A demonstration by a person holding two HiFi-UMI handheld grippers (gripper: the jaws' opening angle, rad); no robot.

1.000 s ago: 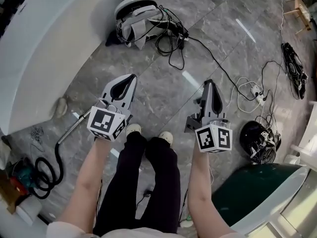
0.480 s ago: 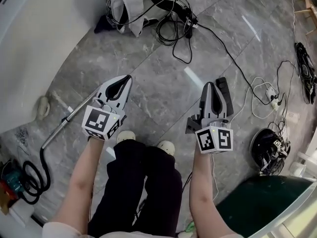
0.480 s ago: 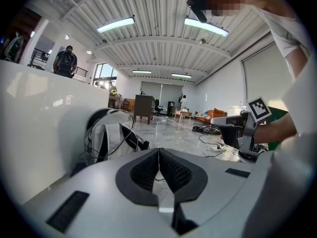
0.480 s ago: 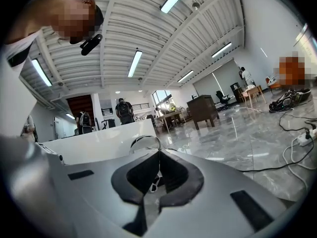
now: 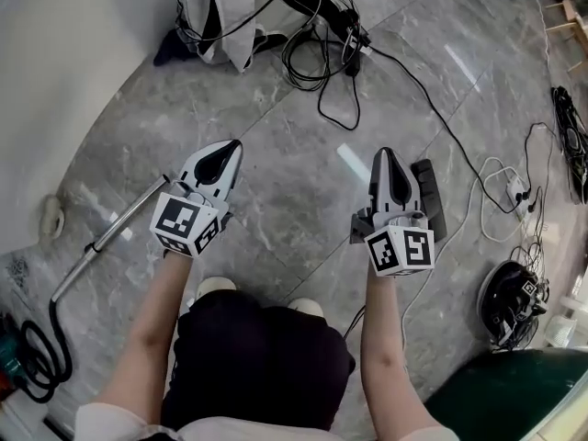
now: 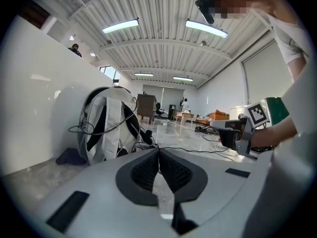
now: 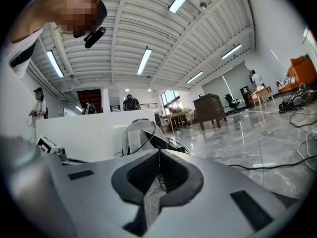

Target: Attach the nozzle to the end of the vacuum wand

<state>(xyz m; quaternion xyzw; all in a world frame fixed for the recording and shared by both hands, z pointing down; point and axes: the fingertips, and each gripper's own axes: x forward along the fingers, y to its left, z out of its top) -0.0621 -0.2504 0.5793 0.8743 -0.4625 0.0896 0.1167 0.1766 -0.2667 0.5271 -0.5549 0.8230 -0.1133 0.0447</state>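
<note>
In the head view the metal vacuum wand (image 5: 110, 237) lies slanted on the grey marble floor, its upper end passing under my left gripper (image 5: 232, 144). Its lower end joins a black hose (image 5: 32, 361). A flat black nozzle (image 5: 432, 202) rests on the floor just right of my right gripper (image 5: 386, 152). Both grippers hang low over the floor, pointing away from me, jaws shut with nothing in them. The left gripper view shows shut jaws (image 6: 158, 151) and the right gripper's marker cube (image 6: 257, 114). The right gripper's own view also shows shut, empty jaws (image 7: 159, 153).
A grey and white bag (image 5: 241, 5) tangled with black cables lies ahead near the white wall (image 5: 55, 81). A cable (image 5: 432, 108) runs to a power strip (image 5: 512, 189). A black helmet (image 5: 510, 303) and a dark green panel (image 5: 514, 393) are at lower right.
Both grippers have sunk toward the floor, still shut. The view has dropped with them, the nozzle has come into sight beside the right gripper, and my legs have folded beneath me.
</note>
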